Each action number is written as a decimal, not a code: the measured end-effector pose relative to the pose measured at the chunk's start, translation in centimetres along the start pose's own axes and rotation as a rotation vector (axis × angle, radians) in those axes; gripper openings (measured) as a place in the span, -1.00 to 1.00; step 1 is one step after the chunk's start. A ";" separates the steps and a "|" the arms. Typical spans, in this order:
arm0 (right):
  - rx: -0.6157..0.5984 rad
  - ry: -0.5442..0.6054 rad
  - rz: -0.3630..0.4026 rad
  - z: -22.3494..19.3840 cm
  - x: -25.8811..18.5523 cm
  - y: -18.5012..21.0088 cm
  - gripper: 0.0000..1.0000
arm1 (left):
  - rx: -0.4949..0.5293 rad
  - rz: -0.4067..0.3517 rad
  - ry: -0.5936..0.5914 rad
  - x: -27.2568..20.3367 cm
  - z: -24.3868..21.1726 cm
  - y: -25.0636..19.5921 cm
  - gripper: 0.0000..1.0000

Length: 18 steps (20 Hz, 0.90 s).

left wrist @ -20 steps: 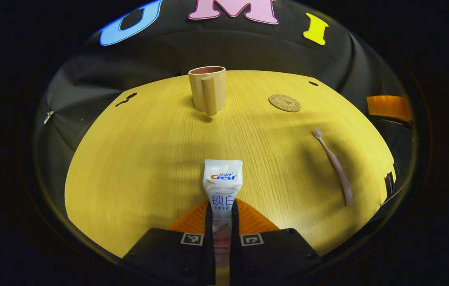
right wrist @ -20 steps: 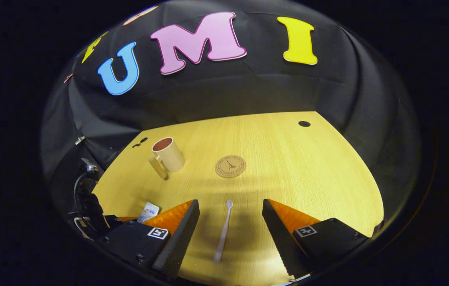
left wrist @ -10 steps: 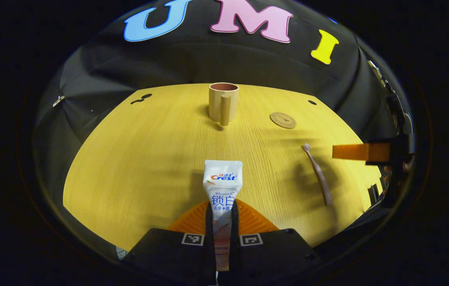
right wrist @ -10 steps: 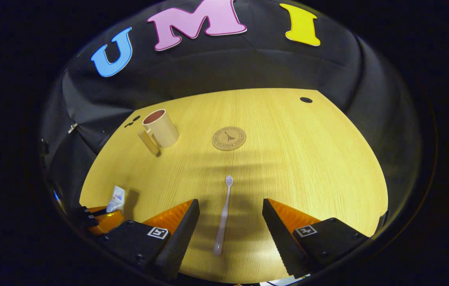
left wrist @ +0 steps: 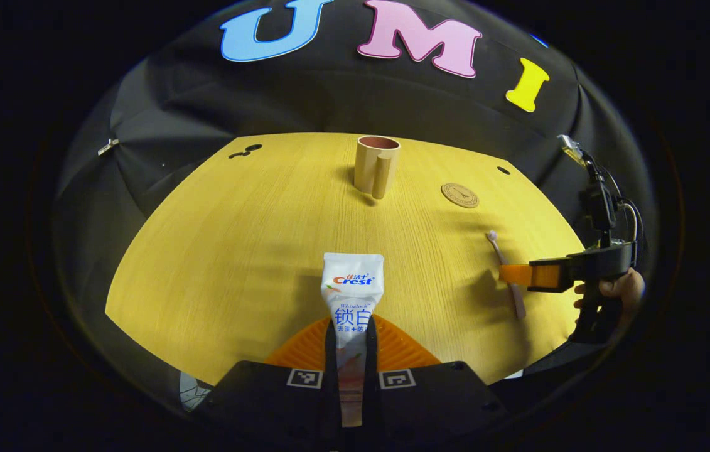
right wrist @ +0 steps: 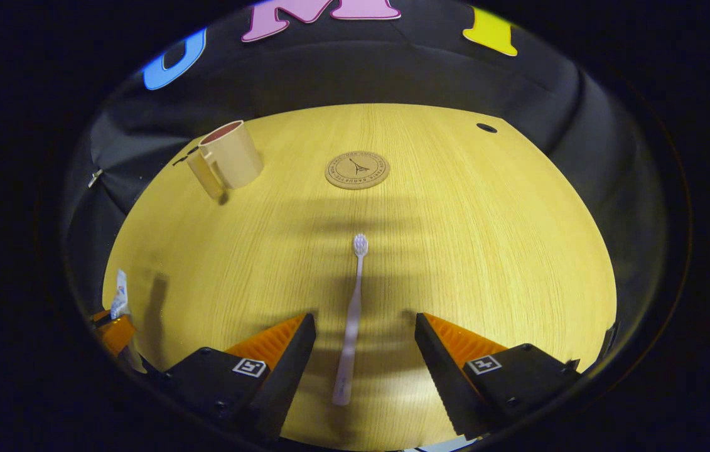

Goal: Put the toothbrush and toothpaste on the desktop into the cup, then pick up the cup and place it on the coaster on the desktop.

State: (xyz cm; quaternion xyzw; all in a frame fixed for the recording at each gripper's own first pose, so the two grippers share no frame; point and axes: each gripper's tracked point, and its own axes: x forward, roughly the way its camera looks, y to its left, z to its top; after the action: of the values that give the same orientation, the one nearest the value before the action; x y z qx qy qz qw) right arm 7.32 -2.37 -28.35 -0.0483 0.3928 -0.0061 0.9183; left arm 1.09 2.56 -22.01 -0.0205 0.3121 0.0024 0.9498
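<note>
Here the left gripper (left wrist: 351, 351) has both fingers pressed on the toothpaste (left wrist: 351, 295), held above the desktop (left wrist: 254, 238) with its crimped end pointing forward. The right gripper (right wrist: 364, 351) stands wide apart over the toothbrush (right wrist: 350, 326), whose handle lies flat between the fingers, touching neither. Farther on, the coaster (right wrist: 357, 170) lies beyond the bristles, and the cup (right wrist: 229, 156) stands upright to its left, well apart.

Left gripper (left wrist: 351, 351): black body, square coded markers, ribbed orange panels; right gripper (right wrist: 364, 351) alike, cables trailing.
</note>
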 end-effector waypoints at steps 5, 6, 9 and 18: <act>-0.017 0.017 -0.032 -0.2 0.0 0.0 0.93 | 0.028 -0.006 0.000 -0.4 -0.2 0.5 -0.63; -0.013 0.017 -0.035 -0.2 0.2 0.1 0.80 | 0.037 -0.008 -0.002 -0.4 -0.1 0.5 -0.63; -0.016 0.023 -0.028 -0.2 0.4 0.7 -0.05 | 0.060 -0.020 -0.008 -0.3 0.3 0.2 -0.63; -0.133 0.066 0.151 -1.2 -0.3 2.4 -0.89 | 0.056 -0.037 -0.010 0.5 0.7 -0.7 -0.64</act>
State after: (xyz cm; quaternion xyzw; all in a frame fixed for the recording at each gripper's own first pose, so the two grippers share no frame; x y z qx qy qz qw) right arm 6.24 -0.09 -29.17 -0.0790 0.4247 0.0878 0.8976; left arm 1.96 1.90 -21.72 0.0003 0.3070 -0.0236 0.9514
